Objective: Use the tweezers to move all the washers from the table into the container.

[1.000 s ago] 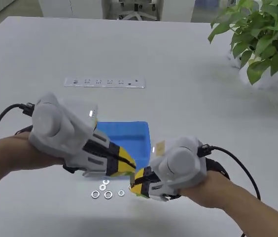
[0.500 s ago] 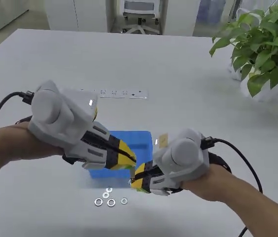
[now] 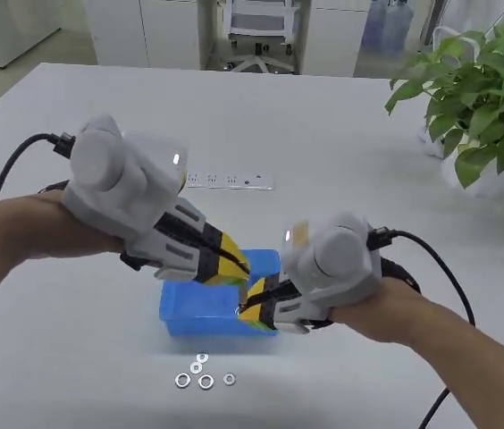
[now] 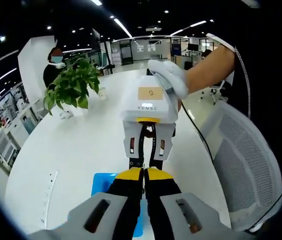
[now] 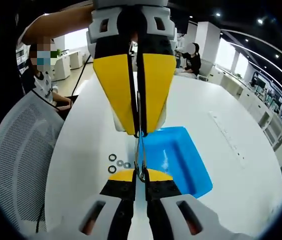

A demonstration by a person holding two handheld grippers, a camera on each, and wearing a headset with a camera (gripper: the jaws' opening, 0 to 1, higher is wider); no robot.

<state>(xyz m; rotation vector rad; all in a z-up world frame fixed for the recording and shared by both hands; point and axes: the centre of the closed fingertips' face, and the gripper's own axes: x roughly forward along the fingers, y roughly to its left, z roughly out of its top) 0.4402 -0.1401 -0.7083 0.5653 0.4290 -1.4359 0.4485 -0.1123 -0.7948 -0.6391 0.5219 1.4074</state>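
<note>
Whereas a second ago the yellow tips of both grippers hung low over the washers (image 3: 205, 382), they now sit higher and farther back, above the right part of the blue container (image 3: 183, 315). The headset camera has also tipped up, so an office chair (image 3: 256, 13) beyond the far edge of the worktop (image 3: 350, 143) has come into sight. The washers themselves lie as before, a small loose cluster of about five on the worktop just in front of the container's near wall, toward the near edge. In the head view the left gripper (image 3: 237, 266) slants down from the left and the right gripper (image 3: 250, 311) meets it tip to tip from the right, but what passes between them is too small to tell there. The right gripper view makes it plain: the thin metal tweezers (image 5: 139, 145) run from the narrow slot between the left gripper's fingers down into the right gripper's own fingers, both pairs pressed together on them. That view also puts the washers just beside the container's wall. The left gripper view adds a person (image 4: 56, 62) standing by the potted plant (image 4: 73, 87) at the worktop's far right corner. A power strip (image 3: 230, 181) lies beyond the container, toward the worktop's middle.
</note>
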